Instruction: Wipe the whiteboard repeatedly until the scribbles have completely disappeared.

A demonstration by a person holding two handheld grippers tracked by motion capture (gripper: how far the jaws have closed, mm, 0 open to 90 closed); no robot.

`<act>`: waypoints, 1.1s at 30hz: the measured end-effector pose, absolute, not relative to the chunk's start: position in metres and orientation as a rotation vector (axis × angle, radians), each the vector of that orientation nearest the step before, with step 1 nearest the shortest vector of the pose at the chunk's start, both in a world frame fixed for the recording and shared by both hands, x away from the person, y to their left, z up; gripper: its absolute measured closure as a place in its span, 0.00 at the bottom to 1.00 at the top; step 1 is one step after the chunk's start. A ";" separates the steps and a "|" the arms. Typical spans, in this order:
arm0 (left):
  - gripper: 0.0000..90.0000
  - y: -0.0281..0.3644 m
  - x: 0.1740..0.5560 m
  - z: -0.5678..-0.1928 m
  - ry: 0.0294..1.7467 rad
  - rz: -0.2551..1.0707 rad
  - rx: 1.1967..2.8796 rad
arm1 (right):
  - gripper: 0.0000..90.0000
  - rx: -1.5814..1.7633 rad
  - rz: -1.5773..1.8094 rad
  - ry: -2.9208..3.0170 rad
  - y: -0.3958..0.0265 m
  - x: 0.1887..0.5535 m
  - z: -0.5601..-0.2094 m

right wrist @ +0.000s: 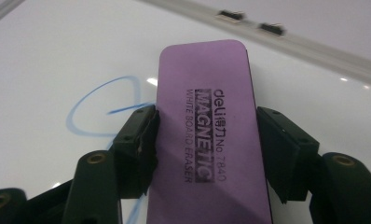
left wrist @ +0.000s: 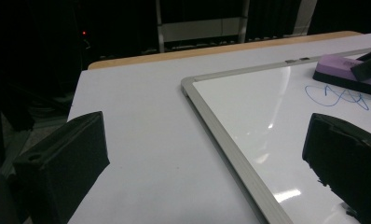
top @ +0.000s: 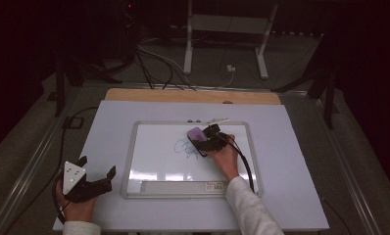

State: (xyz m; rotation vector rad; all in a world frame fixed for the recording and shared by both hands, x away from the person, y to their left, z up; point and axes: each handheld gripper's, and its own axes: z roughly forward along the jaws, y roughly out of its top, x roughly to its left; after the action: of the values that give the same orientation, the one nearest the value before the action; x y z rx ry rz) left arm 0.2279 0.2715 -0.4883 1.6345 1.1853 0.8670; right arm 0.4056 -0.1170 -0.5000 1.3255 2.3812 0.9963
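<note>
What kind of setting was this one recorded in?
Probably a lab or recording studio, not a home or office. A lone white table stands in a dark room with black surrounds, loose cables run across the floor behind it, and a white metal stand sits farther back.

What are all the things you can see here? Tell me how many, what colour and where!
eraser: one, purple with a black base, on the whiteboard beside the scribble, clamped by the right gripper
scribble: one, blue, middle of the whiteboard
whiteboard: one, white with a silver frame, flat on the table
label strip: one, grey-white, along the whiteboard's near edge
table: one, pale top with a wooden far edge
stand: one, white, on the floor behind the table
cables: several, black and white, on the floor behind the table
left gripper: one, black with a grey plate, open, at the table's near left corner
right gripper: one, black, shut on the eraser
</note>
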 end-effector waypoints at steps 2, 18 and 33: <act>0.01 0.271 0.228 -0.488 1.184 0.869 1.634 | 0.46 1.291 1.004 2.407 -0.113 0.400 -0.500; 0.01 0.271 0.228 -0.488 1.184 0.868 1.639 | 0.46 1.343 1.017 2.357 -0.114 0.401 -0.502; 0.01 0.271 0.228 -0.488 1.183 0.867 1.638 | 0.46 1.355 0.990 2.352 -0.118 0.401 -0.501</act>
State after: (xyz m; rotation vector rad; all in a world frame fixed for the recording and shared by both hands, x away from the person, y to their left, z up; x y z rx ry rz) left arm 0.2279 0.2708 -0.4883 1.6383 1.1832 0.8673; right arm 0.4010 -0.1176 -0.5006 1.3553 2.3520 0.9902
